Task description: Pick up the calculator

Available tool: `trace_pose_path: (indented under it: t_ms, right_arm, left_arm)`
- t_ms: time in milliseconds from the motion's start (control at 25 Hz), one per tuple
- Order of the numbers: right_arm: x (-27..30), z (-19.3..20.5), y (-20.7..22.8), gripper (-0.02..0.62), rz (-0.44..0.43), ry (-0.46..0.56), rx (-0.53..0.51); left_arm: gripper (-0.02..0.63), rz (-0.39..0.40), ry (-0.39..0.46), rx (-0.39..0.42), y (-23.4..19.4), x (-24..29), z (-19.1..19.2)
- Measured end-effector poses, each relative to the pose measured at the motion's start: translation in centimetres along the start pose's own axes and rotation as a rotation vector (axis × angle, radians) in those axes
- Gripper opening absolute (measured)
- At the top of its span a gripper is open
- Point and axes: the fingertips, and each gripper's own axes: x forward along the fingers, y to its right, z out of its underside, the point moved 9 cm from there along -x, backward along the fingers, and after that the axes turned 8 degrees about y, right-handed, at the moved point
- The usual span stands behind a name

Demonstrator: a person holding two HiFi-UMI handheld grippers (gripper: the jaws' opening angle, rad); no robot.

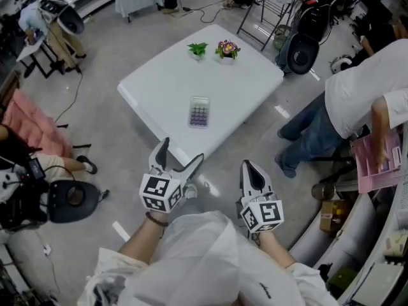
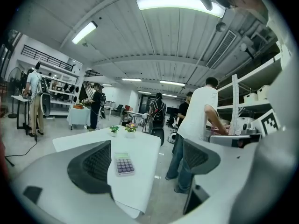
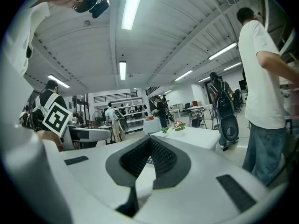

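The left gripper (image 1: 183,150) is held with its jaws wide apart, and nothing is caught between them. The right gripper (image 1: 250,166) is held just beside it, with its jaws pressed together on nothing. Both are kept up in the air, off the near edge of the white table (image 1: 159,75). The calculator (image 1: 199,112) is seen lying flat on the table, ahead of the left gripper and well apart from it. Farther ahead, a small green plant (image 1: 197,48) and a pot of flowers (image 1: 227,48) are set side by side.
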Motion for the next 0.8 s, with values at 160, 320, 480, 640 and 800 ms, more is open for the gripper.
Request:
trace_pose_path:
  t_ms: [160, 320, 480, 640, 800]
  right_arm:
    - [3.8, 0.3, 0.4, 0.018, 0.009, -0.017, 0.005]
    - [7.6, 1.0, 0.6, 0.017, 0.013, -0.029, 0.008]
    - [10.6, 1.6, 0.6, 0.017, 0.027, -0.046, 0.012]
    - [12.7, 2.1, 0.8, 0.017, 0.060, -0.058, 0.011]
    - [14.1, 2.4, 1.4, 0.018, 0.088, -0.067, 0.015]
  left_arm:
    - [0.465, 0.011, -0.025, -0.006, -2.5, 2.8, -0.1]
    - [0.465, 0.011, -0.064, -0.008, -4.9, 5.6, 0.5]
    - [0.465, -0.003, -0.085, -0.015, -6.8, 8.0, 1.1]
    - [0.465, 0.021, -0.106, -0.020, -7.8, 10.3, 1.8]
    - [0.465, 0.041, -0.136, -0.026, -8.1, 12.4, 2.7]
